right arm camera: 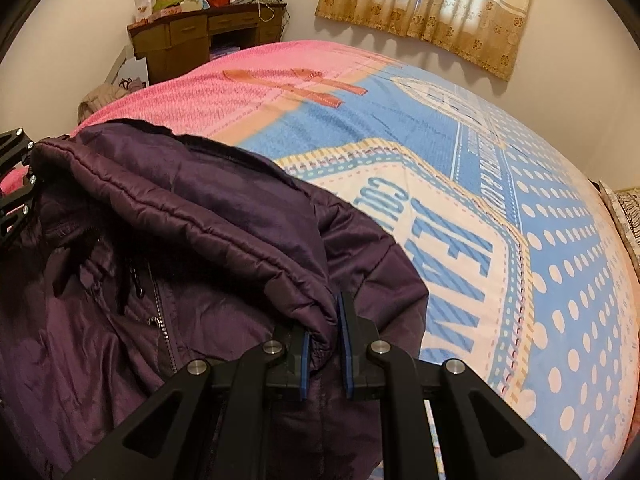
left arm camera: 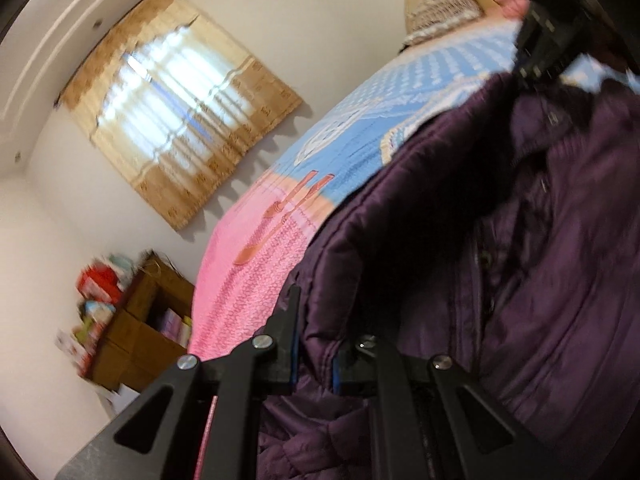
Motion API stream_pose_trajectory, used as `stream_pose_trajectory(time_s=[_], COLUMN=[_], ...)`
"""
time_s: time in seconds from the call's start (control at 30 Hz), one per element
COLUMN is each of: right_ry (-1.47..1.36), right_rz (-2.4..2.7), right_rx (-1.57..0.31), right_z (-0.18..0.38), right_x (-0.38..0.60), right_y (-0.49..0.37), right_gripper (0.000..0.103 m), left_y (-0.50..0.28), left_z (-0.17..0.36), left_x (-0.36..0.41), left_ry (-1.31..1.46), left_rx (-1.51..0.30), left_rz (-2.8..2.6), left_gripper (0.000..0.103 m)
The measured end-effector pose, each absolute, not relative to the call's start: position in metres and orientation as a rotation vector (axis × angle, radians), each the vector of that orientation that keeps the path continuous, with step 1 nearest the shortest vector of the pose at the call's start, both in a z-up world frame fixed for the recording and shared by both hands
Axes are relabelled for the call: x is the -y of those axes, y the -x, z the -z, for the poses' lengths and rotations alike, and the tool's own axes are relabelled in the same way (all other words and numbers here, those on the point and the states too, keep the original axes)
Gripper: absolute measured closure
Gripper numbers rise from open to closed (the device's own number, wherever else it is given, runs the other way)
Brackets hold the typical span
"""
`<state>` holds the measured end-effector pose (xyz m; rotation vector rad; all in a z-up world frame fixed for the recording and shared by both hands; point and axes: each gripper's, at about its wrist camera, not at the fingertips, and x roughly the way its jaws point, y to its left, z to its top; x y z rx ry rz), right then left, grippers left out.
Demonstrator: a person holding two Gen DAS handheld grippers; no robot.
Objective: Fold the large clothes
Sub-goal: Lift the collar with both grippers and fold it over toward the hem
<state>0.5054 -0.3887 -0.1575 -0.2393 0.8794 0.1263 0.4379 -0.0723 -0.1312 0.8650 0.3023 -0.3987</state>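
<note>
A dark purple quilted jacket [right arm camera: 192, 240] lies bunched on the bed, its zipper showing at the left. My right gripper [right arm camera: 324, 344] is shut on a folded hem edge of the jacket, fabric pinched between the blue pads. In the left wrist view the jacket [left arm camera: 500, 260] fills the right side, and my left gripper [left arm camera: 316, 344] is shut on another edge of it, lifted off the bed. The other gripper shows at the top right of the left wrist view [left arm camera: 548, 40] and at the far left of the right wrist view [right arm camera: 16, 184].
The bed has a pink and blue printed cover [right arm camera: 460, 184]. A wooden desk [right arm camera: 208, 36] piled with clutter stands by the far wall. A curtained window [right arm camera: 432, 4] is behind the bed. A pillow [left arm camera: 440, 4] lies at the head.
</note>
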Motion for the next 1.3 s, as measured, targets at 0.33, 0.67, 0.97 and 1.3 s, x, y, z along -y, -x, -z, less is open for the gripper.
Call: stream_pose_trajectory(time_s=[0.33, 0.67, 0.97, 1.3], right_ry=[0.358, 0.458, 0.464, -0.035], right_rz=[-0.118, -0.136, -0.179, -0.241], right_rx=[-0.916, -0.906, -0.932, -0.804], right_z=[0.175, 0.171, 0.152, 0.077], right_x=[0.374, 0.365, 0.367, 0.38], right_y=[-0.501, -0.49, -0.469, -0.505], right_gripper=[0.091, 0.087, 0.06, 0.06], left_y=[-0.435, -0.43, -0.398, -0.455], left_z=[0.156, 0.148, 0.122, 0.031], left_x=[0.07, 0.062, 0.03, 0.051], left_ry=[-0.997, -0.991, -1.017, -0.57], left_rx=[-0.221, -0.197, -0.154, -0.231], left_rz=[0.371, 0.298, 0.274, 0.194], left_gripper=[0.087, 0.042, 0.014, 0.0])
